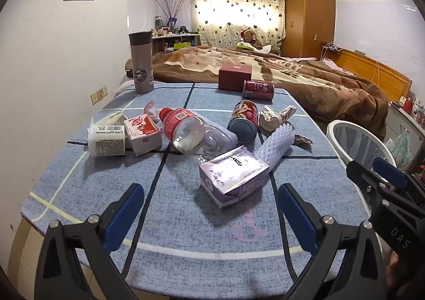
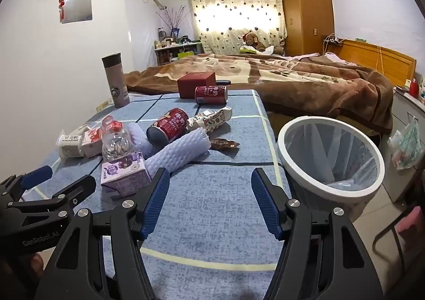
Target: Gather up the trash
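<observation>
Tabletop (image 2: 217, 209), blue checked cloth. Lined trash bin (image 2: 329, 156) stands just off its right edge. Trash is clustered mid-tabletop toward the left edge: clear bottle (image 1: 191, 132), white foam sleeve (image 1: 276, 143), purple carton (image 1: 233, 175) nearest the near edge, two red cans (image 1: 244, 120). Left claw (image 1: 211, 209) and right claw (image 2: 211, 199): both spread wide, holding nothing, above the near edge.

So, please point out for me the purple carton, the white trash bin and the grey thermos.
purple carton (image 1: 233, 175), left wrist view, on its top face.
white trash bin (image 2: 289, 164), right wrist view, on its rim.
grey thermos (image 1: 142, 66), left wrist view, on its body.
</observation>
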Motion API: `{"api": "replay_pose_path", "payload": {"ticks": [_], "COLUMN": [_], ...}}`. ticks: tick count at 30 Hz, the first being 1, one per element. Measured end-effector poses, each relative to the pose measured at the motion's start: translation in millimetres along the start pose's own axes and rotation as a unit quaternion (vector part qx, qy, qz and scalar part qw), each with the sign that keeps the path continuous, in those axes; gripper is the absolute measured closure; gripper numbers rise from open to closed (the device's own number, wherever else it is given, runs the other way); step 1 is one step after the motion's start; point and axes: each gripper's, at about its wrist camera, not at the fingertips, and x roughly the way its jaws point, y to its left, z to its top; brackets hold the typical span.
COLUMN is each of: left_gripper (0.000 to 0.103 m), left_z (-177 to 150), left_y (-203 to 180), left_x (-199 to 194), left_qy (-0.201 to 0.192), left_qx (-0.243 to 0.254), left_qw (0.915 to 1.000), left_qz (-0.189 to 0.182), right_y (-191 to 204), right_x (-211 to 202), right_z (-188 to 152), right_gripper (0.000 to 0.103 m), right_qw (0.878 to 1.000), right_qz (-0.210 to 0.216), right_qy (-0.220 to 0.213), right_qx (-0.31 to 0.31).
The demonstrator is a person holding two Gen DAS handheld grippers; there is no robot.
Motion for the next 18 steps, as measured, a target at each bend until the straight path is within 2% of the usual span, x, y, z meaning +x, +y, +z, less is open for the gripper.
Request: {"api": "replay_pose_path", "payload": {"ticks": [18], "left_gripper": [0.001], "left_z": [0.7], "left_y": [-0.3], "left_x": [-4.0], "left_qy": [-0.009], "left_qx": [-0.004], "left_qw": [0.9999], "left_qz": [-0.003], "right_y": [-2.2], "right_x": [-2.4], "right_z": [0.0], "right_gripper": [0.037], "right_qw": [1.0], "right_qz": [-0.008], "right_qy": [0.003], "right_qx": [0.0]}}
